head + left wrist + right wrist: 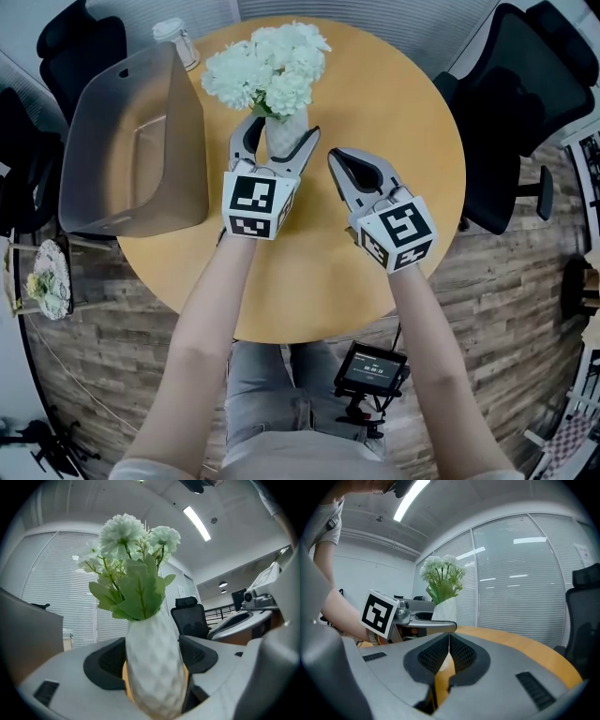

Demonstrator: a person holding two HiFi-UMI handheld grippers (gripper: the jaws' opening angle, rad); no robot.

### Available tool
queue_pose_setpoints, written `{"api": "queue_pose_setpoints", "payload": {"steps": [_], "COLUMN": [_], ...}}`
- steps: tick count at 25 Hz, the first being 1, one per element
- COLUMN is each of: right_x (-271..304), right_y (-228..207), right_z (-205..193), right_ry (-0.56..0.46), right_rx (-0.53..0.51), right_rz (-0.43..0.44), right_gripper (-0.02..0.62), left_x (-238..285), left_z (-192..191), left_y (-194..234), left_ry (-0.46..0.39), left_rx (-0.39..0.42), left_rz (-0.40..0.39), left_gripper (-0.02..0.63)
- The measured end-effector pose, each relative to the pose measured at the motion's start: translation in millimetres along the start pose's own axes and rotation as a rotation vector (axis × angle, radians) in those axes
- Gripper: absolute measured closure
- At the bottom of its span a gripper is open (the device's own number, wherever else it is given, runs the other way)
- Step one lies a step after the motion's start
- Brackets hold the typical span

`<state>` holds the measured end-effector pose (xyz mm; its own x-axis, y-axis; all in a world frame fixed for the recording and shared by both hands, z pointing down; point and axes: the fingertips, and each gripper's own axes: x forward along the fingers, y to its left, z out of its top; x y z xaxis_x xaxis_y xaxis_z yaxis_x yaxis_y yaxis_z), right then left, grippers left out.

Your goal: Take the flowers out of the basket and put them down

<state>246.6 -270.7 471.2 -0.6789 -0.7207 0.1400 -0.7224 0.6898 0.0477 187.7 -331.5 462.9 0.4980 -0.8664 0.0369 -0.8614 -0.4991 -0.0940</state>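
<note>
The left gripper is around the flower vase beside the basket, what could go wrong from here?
1. The left gripper grips the narrow vase below a wide head of flowers. It looks top-heavy and may tip if it is released before it stands flat.
2. The right gripper, shut and empty, sits close beside the vase and might knock it.
3. The basket is near on the other side, so pulling back sideways could clip it.

Head camera overhead, steeply down; gripper cameras table-level, all sharing flowers (267, 66)
</note>
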Motion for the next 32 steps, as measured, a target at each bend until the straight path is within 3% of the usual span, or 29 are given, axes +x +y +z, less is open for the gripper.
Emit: {"api": "queue_pose_setpoints", "payload": {"steps": [14,32], "right_x": [15,8], "right_y": [5,14], "right_z": [-32,-42], "right_ry": [0.042,0.055], "right_rx": [0.040,0.080], "right_rz": [-0.024,-0.046], "right_gripper": [0.571,0.571], "left_x": [1,-9], "left_z": [-32,-41], "left_y": [0,-2], "left_ry": [-0.027,-0.036], "left_rx": [0.038,0.055], "left_rz": [0.030,0.021], "left_gripper": [0.249,0.249]}}
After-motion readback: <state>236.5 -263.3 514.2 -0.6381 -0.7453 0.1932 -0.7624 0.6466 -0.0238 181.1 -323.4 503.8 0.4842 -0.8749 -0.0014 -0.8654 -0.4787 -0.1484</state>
